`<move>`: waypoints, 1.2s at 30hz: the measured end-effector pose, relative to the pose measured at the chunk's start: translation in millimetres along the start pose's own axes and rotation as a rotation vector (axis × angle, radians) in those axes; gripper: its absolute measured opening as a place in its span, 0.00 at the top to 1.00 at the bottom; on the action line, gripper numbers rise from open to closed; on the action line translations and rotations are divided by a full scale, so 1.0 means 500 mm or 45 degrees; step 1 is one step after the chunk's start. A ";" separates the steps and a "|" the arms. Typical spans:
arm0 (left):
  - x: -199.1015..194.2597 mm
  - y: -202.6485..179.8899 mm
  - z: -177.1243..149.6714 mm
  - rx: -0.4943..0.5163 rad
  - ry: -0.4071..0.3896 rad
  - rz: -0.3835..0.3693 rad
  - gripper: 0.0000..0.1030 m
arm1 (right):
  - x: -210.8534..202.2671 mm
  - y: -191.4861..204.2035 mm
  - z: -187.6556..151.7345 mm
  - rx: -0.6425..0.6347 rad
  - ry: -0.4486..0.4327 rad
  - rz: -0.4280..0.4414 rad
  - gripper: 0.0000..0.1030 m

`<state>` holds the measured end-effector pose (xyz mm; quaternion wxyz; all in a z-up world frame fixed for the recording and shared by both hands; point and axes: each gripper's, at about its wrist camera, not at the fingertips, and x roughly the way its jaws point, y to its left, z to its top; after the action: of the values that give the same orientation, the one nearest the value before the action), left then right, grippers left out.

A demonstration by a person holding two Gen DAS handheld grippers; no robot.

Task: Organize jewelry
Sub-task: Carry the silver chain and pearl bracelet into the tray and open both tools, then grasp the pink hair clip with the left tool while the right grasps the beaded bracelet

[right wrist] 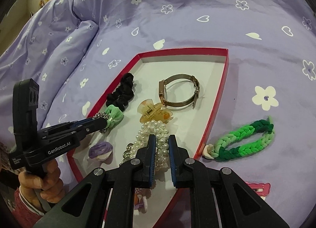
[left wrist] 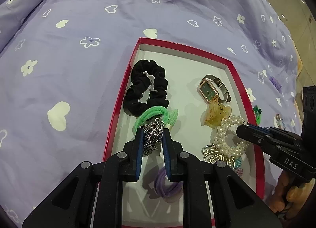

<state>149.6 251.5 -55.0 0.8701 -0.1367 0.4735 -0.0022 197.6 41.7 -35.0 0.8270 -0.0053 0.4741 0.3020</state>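
Observation:
A red-rimmed box (left wrist: pixel 118 101) with a white floor lies on the purple bedspread. My left gripper (left wrist: pixel 153 131) is shut on a bunched silver chain (left wrist: pixel 153 138), which hangs just over a green hair tie (left wrist: pixel 152 114) and beside a black scrunchie (left wrist: pixel 147 87). My right gripper (right wrist: pixel 161 139) is shut on a pearl bracelet (right wrist: pixel 156 129) over the box's near part. Around the pearls lie an amber hair claw (right wrist: pixel 156 114) and a gold-cased watch (right wrist: pixel 178 93). A purple hair tie (left wrist: pixel 167 186) sits under my left fingers. Each gripper also shows in the other's view, left (right wrist: pixel 101 122) and right (left wrist: pixel 242 130).
A green braided band (right wrist: pixel 244 145) and a pink clip (right wrist: pixel 258 187) lie on the bedspread (right wrist: pixel 177 10) right of the box. A gold filigree piece (left wrist: pixel 214 153) lies under the pearls. A rolled fold of quilt (right wrist: pixel 69 46) rises at the far left. A person's hands grip both handles.

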 end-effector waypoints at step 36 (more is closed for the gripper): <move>-0.146 -0.120 -0.014 0.060 -0.147 -0.086 0.47 | -0.207 -0.087 -0.077 0.166 -0.231 0.015 0.47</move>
<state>111.3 201.6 16.0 0.8983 -0.1319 0.4176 -0.0348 151.2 -56.4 13.3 0.8634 0.0788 0.4159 0.2745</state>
